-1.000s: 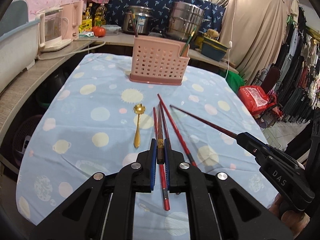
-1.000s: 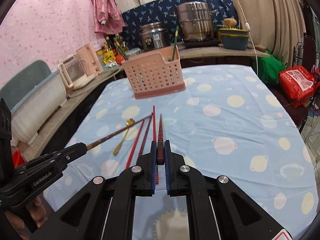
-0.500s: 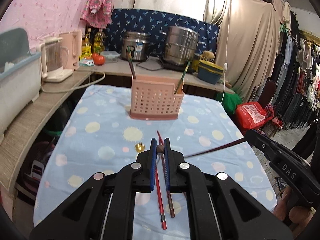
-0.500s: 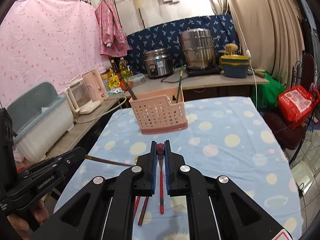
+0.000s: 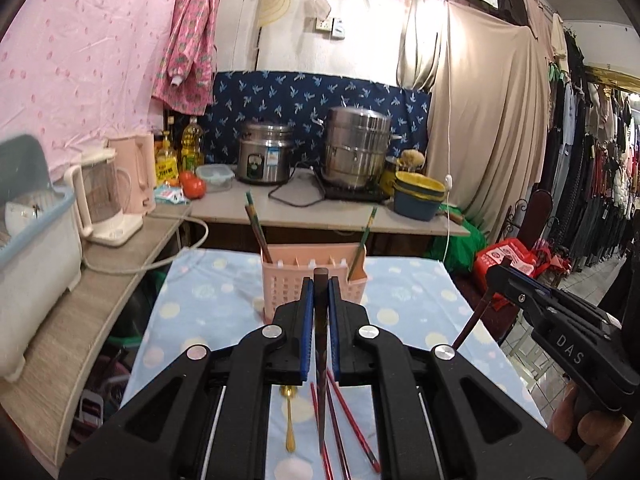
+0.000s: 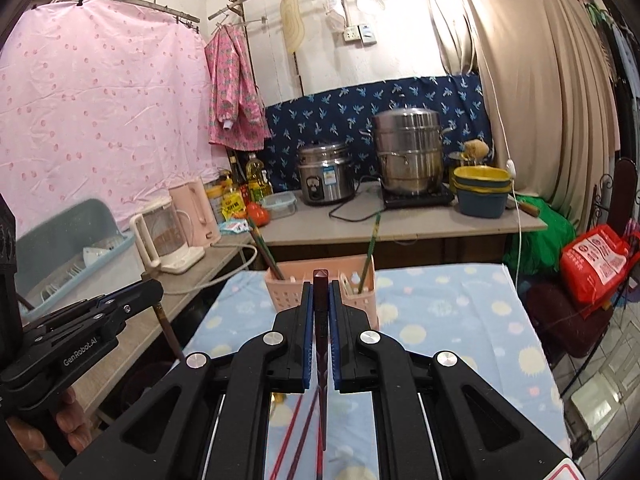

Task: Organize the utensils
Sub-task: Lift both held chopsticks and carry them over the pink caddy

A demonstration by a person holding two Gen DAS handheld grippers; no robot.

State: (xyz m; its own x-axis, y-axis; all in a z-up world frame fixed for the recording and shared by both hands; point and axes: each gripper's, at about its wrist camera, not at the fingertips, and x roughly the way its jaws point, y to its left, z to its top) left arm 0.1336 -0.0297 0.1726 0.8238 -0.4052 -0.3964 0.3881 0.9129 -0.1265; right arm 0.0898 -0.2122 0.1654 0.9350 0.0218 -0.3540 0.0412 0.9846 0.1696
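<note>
Left gripper (image 5: 320,286) is pinching a dark chopstick (image 5: 320,344); right gripper (image 6: 320,290) is clamping its mate (image 6: 320,336), both hanging above the bench (image 5: 404,292) before the pink caddy (image 5: 280,294). Dangling tips are risking snagging the caddy's rim or swivelling loose.

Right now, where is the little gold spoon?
In the left wrist view, the gold spoon lies on the spotted tablecloth, just left of the loose red chopsticks, below the left gripper.
</note>
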